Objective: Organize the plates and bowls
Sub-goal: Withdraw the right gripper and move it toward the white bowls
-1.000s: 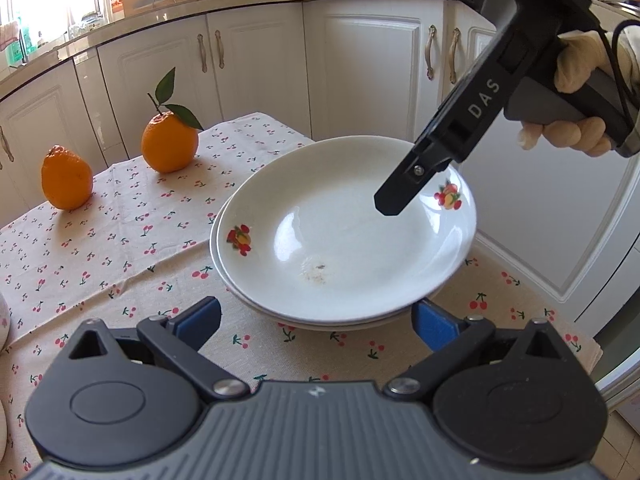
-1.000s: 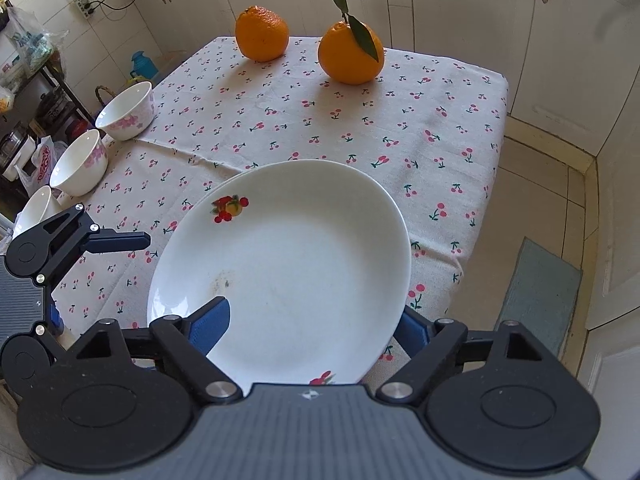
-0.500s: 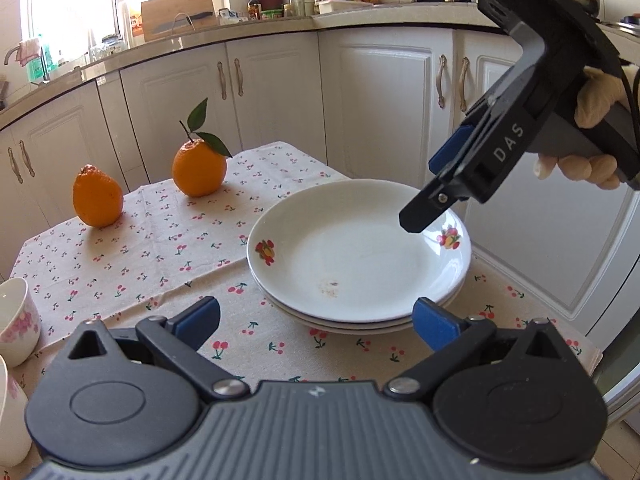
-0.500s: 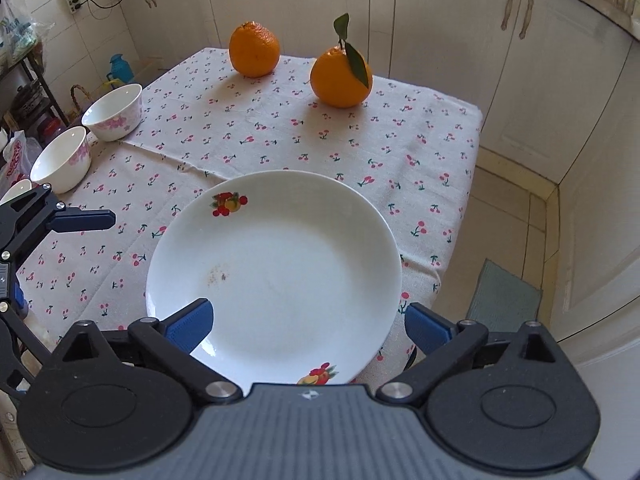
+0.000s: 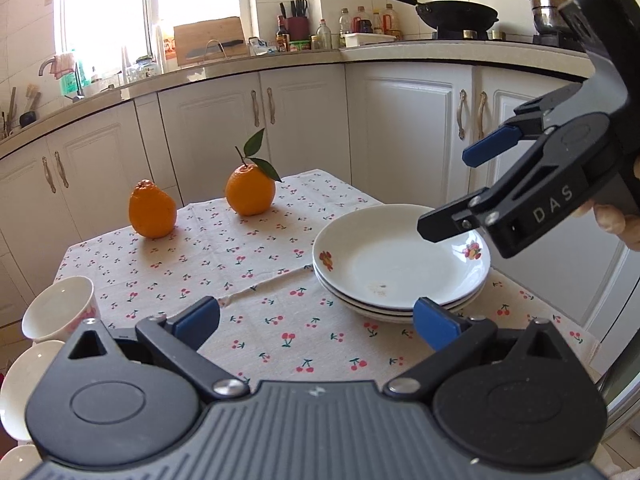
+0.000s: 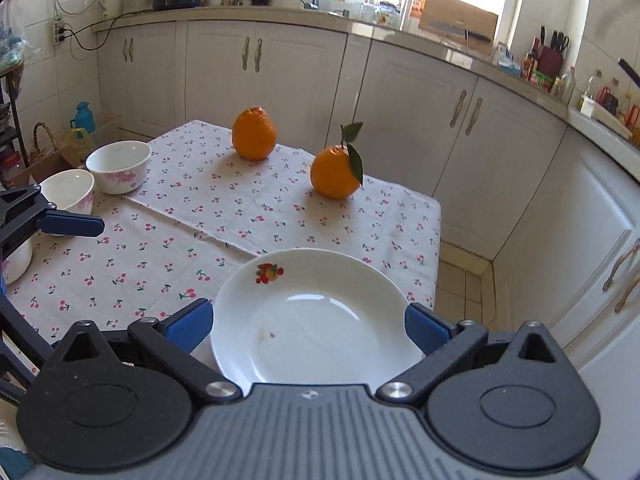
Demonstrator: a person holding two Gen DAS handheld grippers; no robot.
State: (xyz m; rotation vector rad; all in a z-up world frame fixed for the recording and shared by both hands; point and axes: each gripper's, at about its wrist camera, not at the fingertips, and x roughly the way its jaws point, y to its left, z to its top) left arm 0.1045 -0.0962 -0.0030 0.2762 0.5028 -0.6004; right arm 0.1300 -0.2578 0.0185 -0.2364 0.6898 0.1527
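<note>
Right gripper [image 6: 308, 326]: jaws have just been opening and now stand fully wide; nothing is held, the blue pads are apart from the plate rim on both sides.
Left gripper [image 5: 316, 322]: jaws spread wide and empty, only tablecloth [image 5: 240, 280] between them.
Plate stack [image 5: 400, 268]: three white plates, one inside the other, just ahead of the left gripper and slightly to its right, directly under the right gripper's fingers.
Bowls [image 6: 118, 166]: white with pink flowers, well to the left of the right gripper, beside the left gripper's left side; I judge they are the next things to sort.
How bowls will handle: glazed ceramic, so stiff, smooth and probably slippery, and they can chip if knocked together.
Where to hold: I think one pad inside and one outside of the rim wall, not across the whole mouth.
Oranges [image 5: 250, 190]: far ahead of both grippers, not in the way.
</note>
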